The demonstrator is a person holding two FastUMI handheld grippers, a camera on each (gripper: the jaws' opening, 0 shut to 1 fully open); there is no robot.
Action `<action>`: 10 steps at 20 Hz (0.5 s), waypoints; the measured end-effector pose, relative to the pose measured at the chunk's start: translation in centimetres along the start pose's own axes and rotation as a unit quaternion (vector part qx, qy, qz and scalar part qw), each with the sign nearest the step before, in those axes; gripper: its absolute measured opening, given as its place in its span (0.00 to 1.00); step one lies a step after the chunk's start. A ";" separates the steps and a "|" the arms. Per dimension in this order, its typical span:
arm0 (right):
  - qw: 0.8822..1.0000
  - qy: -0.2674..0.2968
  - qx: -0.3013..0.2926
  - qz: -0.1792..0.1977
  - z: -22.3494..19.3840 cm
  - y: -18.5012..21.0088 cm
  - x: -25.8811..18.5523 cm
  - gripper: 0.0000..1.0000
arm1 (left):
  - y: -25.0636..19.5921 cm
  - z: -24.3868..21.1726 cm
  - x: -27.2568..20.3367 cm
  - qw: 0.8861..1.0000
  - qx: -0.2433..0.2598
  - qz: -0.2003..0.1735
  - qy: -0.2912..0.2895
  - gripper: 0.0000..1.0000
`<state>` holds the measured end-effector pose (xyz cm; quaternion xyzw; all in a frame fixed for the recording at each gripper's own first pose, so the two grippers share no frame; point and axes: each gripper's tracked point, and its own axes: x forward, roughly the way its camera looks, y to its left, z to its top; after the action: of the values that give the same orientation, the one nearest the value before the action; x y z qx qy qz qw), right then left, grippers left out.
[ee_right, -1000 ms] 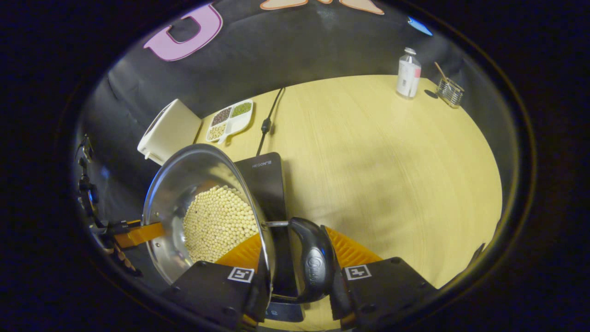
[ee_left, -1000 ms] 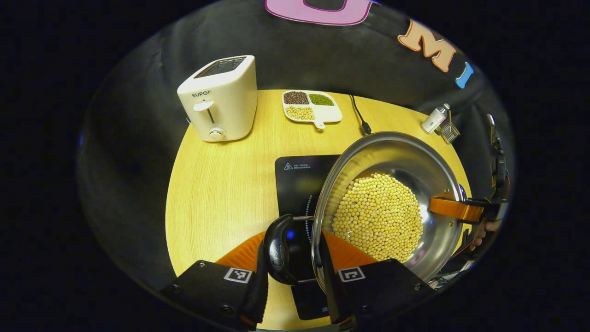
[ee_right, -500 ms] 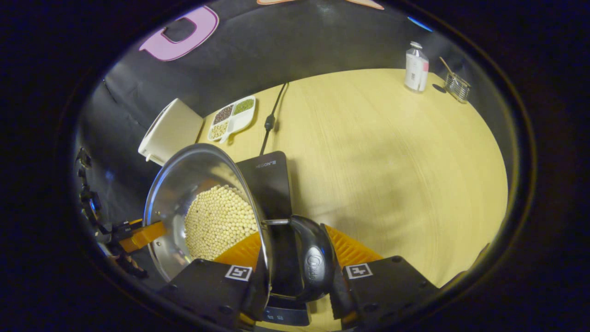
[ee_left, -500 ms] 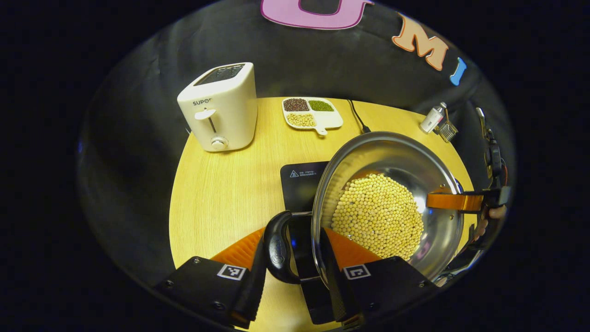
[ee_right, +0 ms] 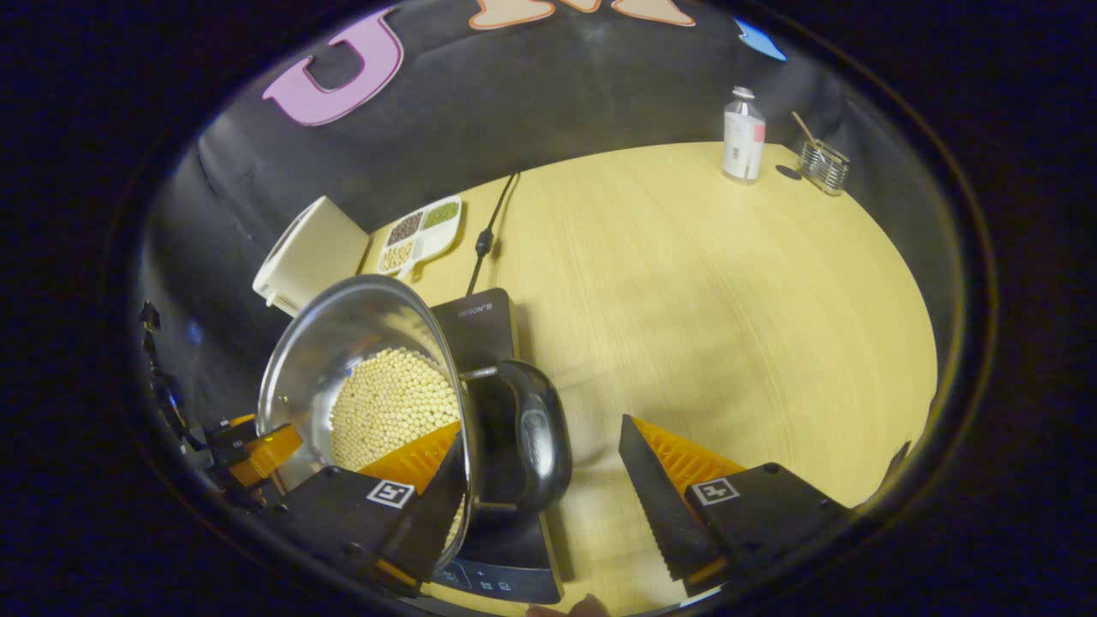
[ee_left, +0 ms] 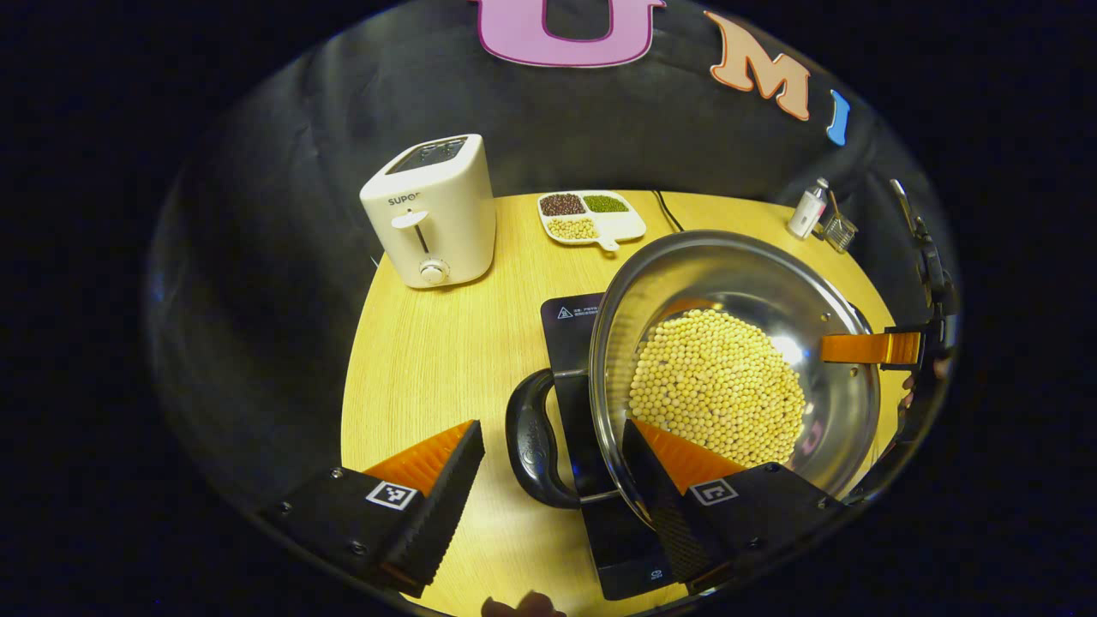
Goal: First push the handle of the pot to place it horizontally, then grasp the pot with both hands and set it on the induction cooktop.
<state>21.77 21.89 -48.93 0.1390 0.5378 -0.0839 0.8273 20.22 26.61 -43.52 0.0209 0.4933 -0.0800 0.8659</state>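
The pot [ee_left: 728, 377] of beans is sitting on the cooktop [ee_left: 570, 321] on the table [ee_left: 428, 360] — the left gripper [ee_left: 557, 497] is hanging with fingers spread wide around one black handle [ee_left: 531, 441], not squeezing it. The right gripper [ee_right: 540, 488] is gaping open beside the other handle [ee_right: 527, 433] too.

Looks like a mock kitchen set up in a recording booth, not a real home. There's a round wooden worktop [ee_right: 728, 283] with a white toaster [ee_left: 431, 210], an induction cooktop [ee_left: 570, 321] with its cord [ee_right: 485, 240], a steel pot [ee_left: 737, 300] of pale beans, a divided dish [ee_left: 591, 218] of dried beans, a bottle [ee_right: 741, 137] and a little wire holder [ee_right: 823, 164]. Black cloth [ee_right: 531, 111] hangs all around (so no actual walls or cupboards).
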 end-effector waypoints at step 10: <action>0.988 -0.152 0.039 0.006 5.2 -4.7 -10.4 0.93 | -0.7 4.3 -7.8 0.987 0.015 0.056 -0.152 0.99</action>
<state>20.65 15.66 -38.06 0.1600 0.4015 -0.1194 0.8939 19.80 26.36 -34.59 0.0495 0.3525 -0.0406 0.9336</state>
